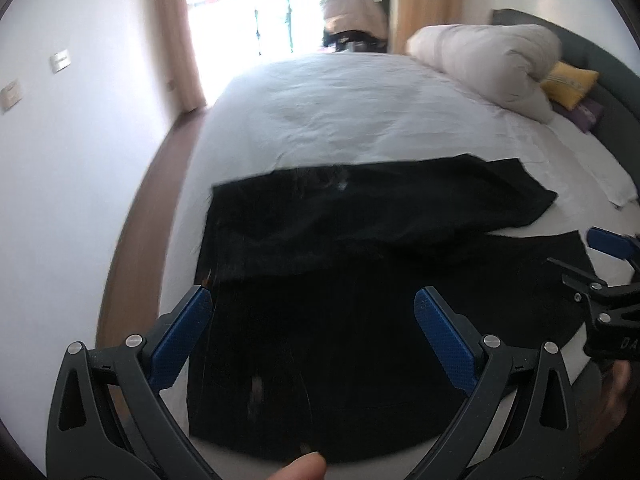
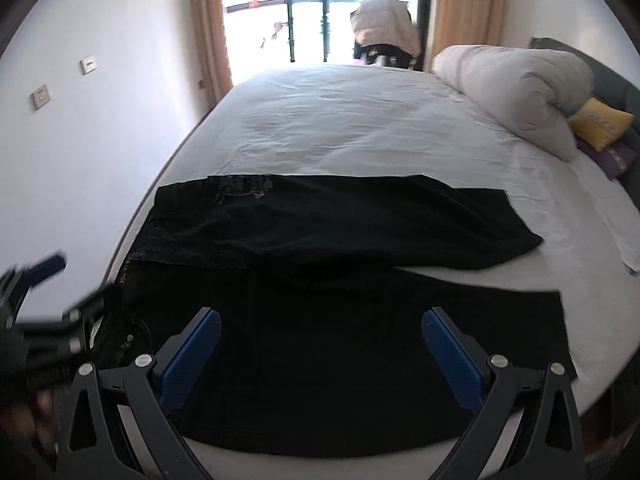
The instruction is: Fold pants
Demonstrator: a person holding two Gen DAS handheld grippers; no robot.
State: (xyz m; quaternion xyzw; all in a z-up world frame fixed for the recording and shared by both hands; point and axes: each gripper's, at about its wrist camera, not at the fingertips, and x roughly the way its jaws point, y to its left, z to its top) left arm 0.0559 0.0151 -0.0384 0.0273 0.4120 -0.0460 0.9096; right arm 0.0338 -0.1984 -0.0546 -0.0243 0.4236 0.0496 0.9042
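Both the left gripper (image 1: 314, 312) and right gripper (image 2: 320, 332) hang spread wide, gripping nothing, just above the black pants (image 2: 340, 320) on the bed (image 2: 340, 128). Only the right view shows the waistband button.

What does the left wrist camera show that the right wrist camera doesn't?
Only the left wrist view shows a fingertip at the bottom edge and the right gripper at the far right. Only the right wrist view shows the waistband button, the pale print on the pants and the window bars. Both share the black pants, white bed, rolled duvet and yellow pillow.
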